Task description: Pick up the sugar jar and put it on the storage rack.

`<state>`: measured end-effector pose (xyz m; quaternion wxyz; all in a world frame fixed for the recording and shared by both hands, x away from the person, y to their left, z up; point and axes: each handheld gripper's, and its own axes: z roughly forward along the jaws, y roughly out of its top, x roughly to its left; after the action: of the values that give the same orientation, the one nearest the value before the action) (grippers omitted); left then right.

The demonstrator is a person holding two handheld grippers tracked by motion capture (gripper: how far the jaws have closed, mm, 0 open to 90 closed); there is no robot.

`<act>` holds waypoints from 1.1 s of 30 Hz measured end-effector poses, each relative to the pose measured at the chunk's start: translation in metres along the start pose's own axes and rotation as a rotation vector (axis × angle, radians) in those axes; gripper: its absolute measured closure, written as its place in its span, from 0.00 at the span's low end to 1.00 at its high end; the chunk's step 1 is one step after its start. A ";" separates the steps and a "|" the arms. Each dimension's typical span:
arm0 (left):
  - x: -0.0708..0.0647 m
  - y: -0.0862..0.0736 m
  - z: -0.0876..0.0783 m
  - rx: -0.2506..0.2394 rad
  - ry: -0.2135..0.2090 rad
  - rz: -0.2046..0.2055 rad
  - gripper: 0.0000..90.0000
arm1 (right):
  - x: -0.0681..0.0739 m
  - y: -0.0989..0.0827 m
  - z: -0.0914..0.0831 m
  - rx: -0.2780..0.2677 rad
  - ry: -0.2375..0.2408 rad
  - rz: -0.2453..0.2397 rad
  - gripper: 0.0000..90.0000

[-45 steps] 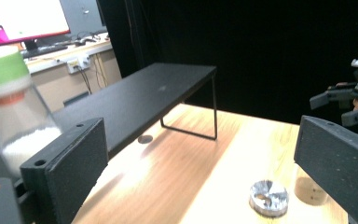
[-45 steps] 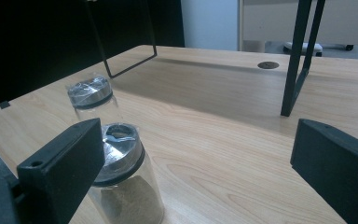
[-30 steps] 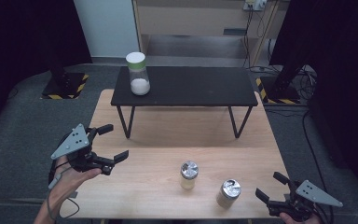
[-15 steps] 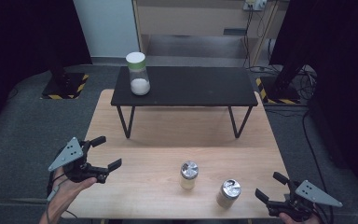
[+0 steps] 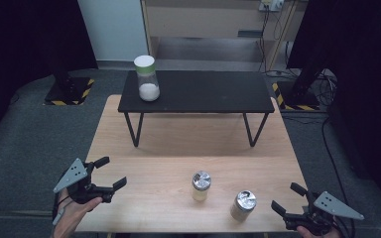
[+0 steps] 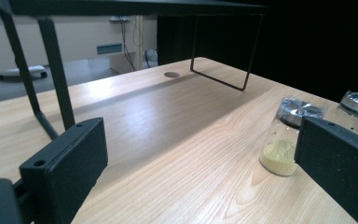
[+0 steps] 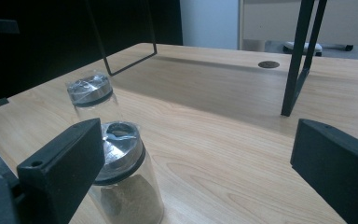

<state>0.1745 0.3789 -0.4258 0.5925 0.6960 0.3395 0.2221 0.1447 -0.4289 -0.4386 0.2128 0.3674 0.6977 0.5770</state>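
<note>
Two small clear jars stood upright near the front edge of my counter (image 5: 144,148), close together but not touching. The jar with yellow powder (image 5: 201,186) had a shiny metal lid and sat nearer the middle. The jar with brown powder (image 5: 243,205), lidded alike, stood just beside it, to its right.

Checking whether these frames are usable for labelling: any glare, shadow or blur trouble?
High view: sharp, dark surroundings, the shelf shadows the table. Left gripper view: shelf shadow across the wood, yellow jar clear, near jaws soft. Right gripper view: glare on both lids, brown jar partly behind a jaw.
</note>
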 end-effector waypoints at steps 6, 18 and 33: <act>0.000 -0.009 0.000 -0.005 0.013 -0.006 0.01 | 0.000 0.000 0.000 -0.001 -0.002 -0.002 0.04; 0.004 -0.020 0.003 0.010 -0.017 0.018 0.01 | -0.001 -0.001 0.000 -0.002 0.002 -0.002 0.04; 0.005 -0.026 0.007 0.016 -0.067 0.070 0.00 | -0.001 -0.001 0.000 0.000 0.003 -0.001 0.04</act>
<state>0.1776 0.3793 -0.4532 0.5898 0.7193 0.2965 0.2164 0.1453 -0.4299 -0.4394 0.2120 0.3662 0.6981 0.5776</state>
